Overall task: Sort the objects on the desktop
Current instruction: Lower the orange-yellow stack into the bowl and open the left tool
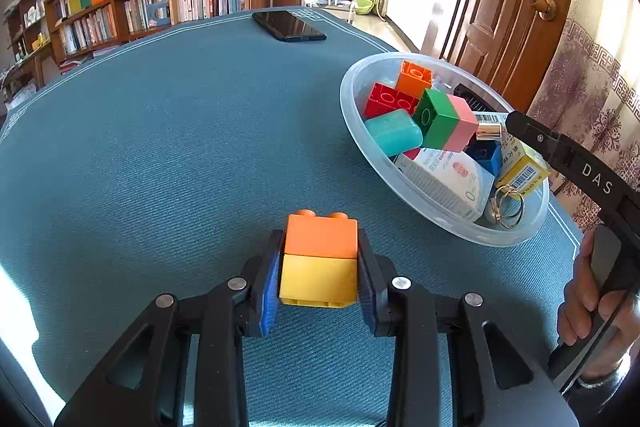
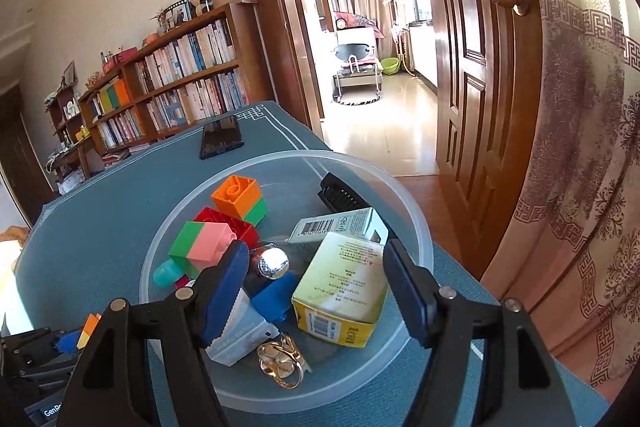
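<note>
My left gripper (image 1: 320, 251) is shut on a toy block stack (image 1: 320, 259), an orange brick on a yellow one, low over the blue tablecloth and left of the bowl. The clear plastic bowl (image 1: 352, 99) holds several bricks, a teal case (image 1: 394, 137), small boxes, a black comb and gold rings (image 1: 508, 207). My right gripper (image 2: 316, 255) hangs open over the bowl (image 2: 416, 227), above a yellow-green box (image 2: 344, 283), with nothing between its fingers. One of its fingers (image 1: 528, 131) shows in the left wrist view, with a hand on the handle. The stack (image 2: 90, 329) shows at lower left in the right wrist view.
A black phone (image 1: 289, 25) lies at the far edge of the table (image 1: 160, 147). The bowl stands near the table's right edge, beside a wooden door (image 2: 472, 87) and a patterned curtain. Bookshelves line the far wall.
</note>
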Demonstrator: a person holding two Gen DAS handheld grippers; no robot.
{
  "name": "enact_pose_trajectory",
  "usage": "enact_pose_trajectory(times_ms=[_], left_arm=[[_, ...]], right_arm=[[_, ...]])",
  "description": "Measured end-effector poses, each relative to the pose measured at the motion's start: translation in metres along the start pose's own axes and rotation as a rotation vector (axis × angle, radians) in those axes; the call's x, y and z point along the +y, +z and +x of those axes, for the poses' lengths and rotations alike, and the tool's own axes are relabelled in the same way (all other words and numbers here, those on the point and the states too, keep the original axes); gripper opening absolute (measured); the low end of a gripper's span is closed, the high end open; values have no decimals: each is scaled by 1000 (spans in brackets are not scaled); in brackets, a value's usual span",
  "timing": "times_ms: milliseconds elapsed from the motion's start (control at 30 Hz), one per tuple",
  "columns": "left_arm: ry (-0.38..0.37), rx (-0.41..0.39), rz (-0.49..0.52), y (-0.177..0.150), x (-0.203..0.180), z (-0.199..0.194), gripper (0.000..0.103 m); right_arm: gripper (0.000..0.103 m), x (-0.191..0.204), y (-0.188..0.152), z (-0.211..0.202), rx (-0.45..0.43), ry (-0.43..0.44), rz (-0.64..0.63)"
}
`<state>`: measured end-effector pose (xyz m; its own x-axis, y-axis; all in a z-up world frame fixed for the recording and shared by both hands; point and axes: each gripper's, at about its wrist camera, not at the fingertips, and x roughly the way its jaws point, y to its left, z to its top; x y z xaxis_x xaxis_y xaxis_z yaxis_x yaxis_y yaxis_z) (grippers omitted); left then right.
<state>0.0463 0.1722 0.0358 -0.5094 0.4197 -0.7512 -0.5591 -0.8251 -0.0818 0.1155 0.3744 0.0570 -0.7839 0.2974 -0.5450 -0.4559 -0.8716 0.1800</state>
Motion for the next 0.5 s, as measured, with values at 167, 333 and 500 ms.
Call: enact_pose_trajectory(times_ms=[167, 333, 500], left_arm=[[-9, -38, 15, 10, -7, -7, 36], [-44, -56, 58, 23, -25, -8, 36], [-95, -59, 99, 34, -43, -3, 36]], right_arm=[[74, -6, 1, -4, -15, -1, 24], [74, -12, 3, -6, -33, -7, 44], [74, -21, 3, -8, -45, -24, 61]])
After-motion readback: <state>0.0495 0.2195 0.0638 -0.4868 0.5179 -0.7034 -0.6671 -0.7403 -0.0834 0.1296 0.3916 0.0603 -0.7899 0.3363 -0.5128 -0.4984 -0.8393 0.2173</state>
